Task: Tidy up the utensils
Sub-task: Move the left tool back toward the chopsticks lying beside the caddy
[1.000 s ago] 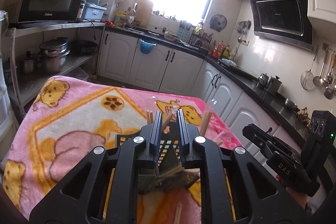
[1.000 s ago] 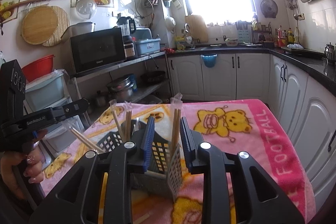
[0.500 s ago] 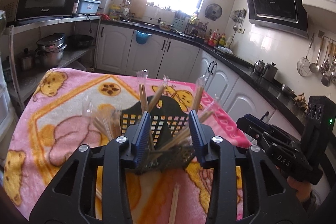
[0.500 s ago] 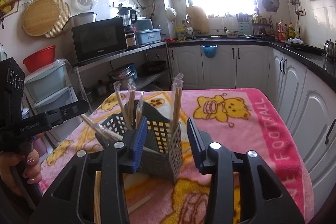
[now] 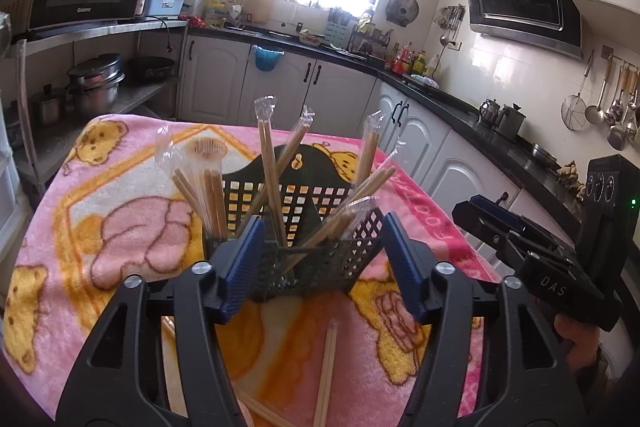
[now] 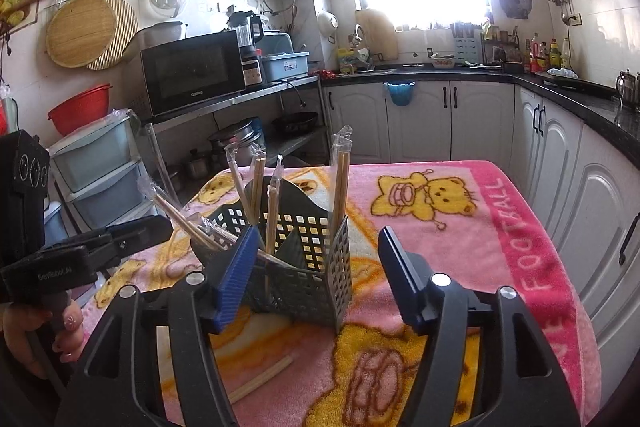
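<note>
A black lattice utensil basket stands on the pink blanket-covered table. Several wrapped chopstick pairs lean upright in it. My left gripper has its jaws opening, the blue pads apart on either side of the basket's near corner, nothing pressed. My right gripper is opening too, with the basket's near wall between its pads and clear of both. Loose chopsticks lie on the blanket near me.
The other hand-held gripper shows at each view's edge: the right one, the left one in a person's hand. White cabinets and a black counter ring the room; a shelf with a microwave and pots stands behind the table.
Both grippers' jaws went from narrow to wide apart. Both views drew back slightly and lowered, so the whole basket with its chopsticks now shows between the pads.
</note>
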Available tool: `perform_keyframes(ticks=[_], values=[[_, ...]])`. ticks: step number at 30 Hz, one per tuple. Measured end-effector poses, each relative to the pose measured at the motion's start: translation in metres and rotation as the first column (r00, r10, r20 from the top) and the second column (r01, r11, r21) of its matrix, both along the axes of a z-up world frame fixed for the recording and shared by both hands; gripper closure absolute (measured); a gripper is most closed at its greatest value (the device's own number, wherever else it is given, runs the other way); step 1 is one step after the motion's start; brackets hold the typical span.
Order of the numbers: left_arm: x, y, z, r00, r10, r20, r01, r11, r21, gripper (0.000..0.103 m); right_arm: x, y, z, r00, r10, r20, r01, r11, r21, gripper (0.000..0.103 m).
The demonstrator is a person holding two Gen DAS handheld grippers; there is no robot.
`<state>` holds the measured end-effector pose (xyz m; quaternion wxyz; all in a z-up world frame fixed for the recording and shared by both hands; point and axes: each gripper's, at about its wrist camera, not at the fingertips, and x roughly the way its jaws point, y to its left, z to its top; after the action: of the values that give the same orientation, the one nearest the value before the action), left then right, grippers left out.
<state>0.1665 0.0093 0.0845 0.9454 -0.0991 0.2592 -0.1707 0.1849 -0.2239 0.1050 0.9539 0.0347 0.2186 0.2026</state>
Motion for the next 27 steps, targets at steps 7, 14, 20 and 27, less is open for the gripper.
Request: perform_keyframes(ticks=[7,14,20,27], values=[[-0.007,0.001,-0.009,1.0,0.002,-0.024,-0.002,1.0,-0.001,0.033,-0.006,0.004,-0.005,1.0,0.012,-0.011,-0.012,1.0,-0.013,0.032],[-0.014,0.007,-0.014,0.999,0.011,-0.036,-0.011,1.0,-0.009,0.014,-0.01,0.004,-0.01,1.0,0.017,-0.024,-0.017,1.0,-0.006,0.026],[-0.019,0.016,-0.015,0.998,0.034,-0.045,-0.035,0.999,-0.018,0.01,-0.013,0.008,-0.016,0.999,0.027,-0.043,-0.028,1.0,-0.012,0.025],[-0.026,0.027,-0.02,0.997,0.061,-0.055,-0.062,0.998,-0.013,0.01,-0.015,0.015,-0.025,0.996,0.05,-0.07,-0.051,0.999,-0.018,0.025]])
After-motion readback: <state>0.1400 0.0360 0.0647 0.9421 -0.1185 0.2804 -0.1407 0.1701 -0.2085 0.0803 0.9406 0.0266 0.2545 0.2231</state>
